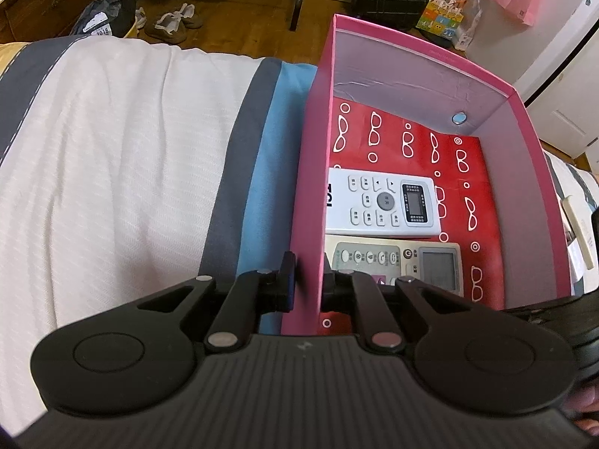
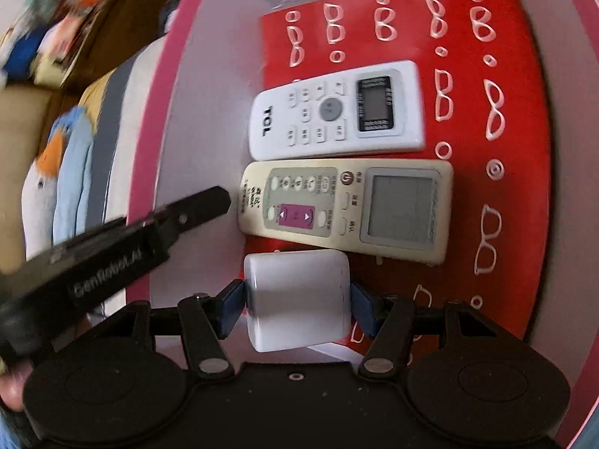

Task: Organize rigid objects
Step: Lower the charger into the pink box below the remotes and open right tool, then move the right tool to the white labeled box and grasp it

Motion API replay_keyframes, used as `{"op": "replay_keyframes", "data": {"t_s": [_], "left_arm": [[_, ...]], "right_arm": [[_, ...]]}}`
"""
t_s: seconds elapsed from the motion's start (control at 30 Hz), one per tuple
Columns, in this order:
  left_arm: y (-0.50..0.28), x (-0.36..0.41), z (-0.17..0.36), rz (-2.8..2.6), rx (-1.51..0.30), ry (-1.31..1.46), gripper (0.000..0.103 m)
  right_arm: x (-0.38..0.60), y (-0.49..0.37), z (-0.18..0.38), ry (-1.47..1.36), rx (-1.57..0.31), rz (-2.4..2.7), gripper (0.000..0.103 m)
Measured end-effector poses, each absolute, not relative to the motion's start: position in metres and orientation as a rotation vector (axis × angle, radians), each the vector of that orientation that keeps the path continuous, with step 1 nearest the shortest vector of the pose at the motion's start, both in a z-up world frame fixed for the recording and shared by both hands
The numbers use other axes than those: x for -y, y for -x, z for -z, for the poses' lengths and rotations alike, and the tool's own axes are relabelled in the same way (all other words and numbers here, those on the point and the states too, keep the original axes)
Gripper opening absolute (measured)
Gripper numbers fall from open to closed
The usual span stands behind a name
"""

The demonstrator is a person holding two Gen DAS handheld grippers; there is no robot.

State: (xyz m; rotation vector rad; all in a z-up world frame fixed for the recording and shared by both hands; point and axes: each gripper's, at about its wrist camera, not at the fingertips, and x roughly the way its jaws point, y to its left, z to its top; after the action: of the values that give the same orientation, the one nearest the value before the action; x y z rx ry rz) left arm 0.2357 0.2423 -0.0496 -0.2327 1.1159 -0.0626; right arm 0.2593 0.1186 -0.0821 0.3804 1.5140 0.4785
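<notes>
**Left claw pinching the box wall while the right claw is holding a white case inside**

The left claw (image 1: 307, 286) is clamping the near left wall of the pink box (image 1: 419, 56), one blue pad outside and one inside, its jaws nearly closed on the thin cardboard. The box is sitting on a bed (image 1: 123, 142) covered with a white, grey and blue cover.

Inside the box, a red paper with white glasses outlines (image 1: 475, 172) is lining the floor. A white remote (image 1: 382, 202) is lying flat on it, and a cream remote (image 1: 404, 265) is lying just beside it on the near side, the two running parallel and almost touching along their long edges.

In the right wrist view, the right claw (image 2: 297, 301) is gripping a small white rounded case (image 2: 297, 299) between its blue pads (image 2: 232, 305), the jaws standing about halfway apart around it. The case is hanging just in front of the cream remote (image 2: 348, 207), within the box walls (image 2: 149, 205); whether it is touching the floor of the box cannot be told. The white remote (image 2: 337, 112) is lying beyond the cream one. The left claw's finger (image 2: 194, 205) is showing at the box wall on the left.
</notes>
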Motion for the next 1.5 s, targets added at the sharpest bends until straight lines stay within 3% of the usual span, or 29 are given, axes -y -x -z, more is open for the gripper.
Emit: {"op": "replay_keyframes", "data": {"t_s": [0.17,0.23,0.37,0.57,0.77,0.93,1.3,1.5], "left_arm": [[-0.236,-0.243,0.050,0.060,-1.117,0.236,0.009],[-0.237,-0.244,0.050,0.054,-1.119,0.253,0.009],[-0.236,-0.243,0.050,0.056,-1.117,0.240,0.009],[-0.236,-0.244,0.050,0.059,-1.117,0.241,0.009],[-0.236,-0.245,0.050,0.056,-1.115,0.236,0.009],[-0.233,-0.242,0.040,0.059,-1.085,0.215,0.008],[-0.233,-0.243,0.041,0.069,-1.086,0.206,0.008],[-0.234,-0.242,0.041,0.074,-1.090,0.203,0.008]], "right_arm": [[-0.117,-0.258,0.082,-0.435,-1.527,-0.483,0.070],[-0.107,-0.261,0.078,-0.506,-1.541,-0.531,0.062],[-0.093,-0.261,0.059,-0.517,-1.517,-0.593,0.063],[-0.051,-0.243,-0.009,-0.376,-1.264,-0.718,0.063],[0.011,-0.219,-0.059,0.053,-0.957,-0.541,0.062],[0.086,-0.226,-0.055,0.066,-0.882,-0.356,0.061],[0.172,-0.254,0.020,0.081,-0.982,-0.186,0.061],[0.216,-0.266,0.045,-0.146,-1.065,-0.174,0.062]]}}
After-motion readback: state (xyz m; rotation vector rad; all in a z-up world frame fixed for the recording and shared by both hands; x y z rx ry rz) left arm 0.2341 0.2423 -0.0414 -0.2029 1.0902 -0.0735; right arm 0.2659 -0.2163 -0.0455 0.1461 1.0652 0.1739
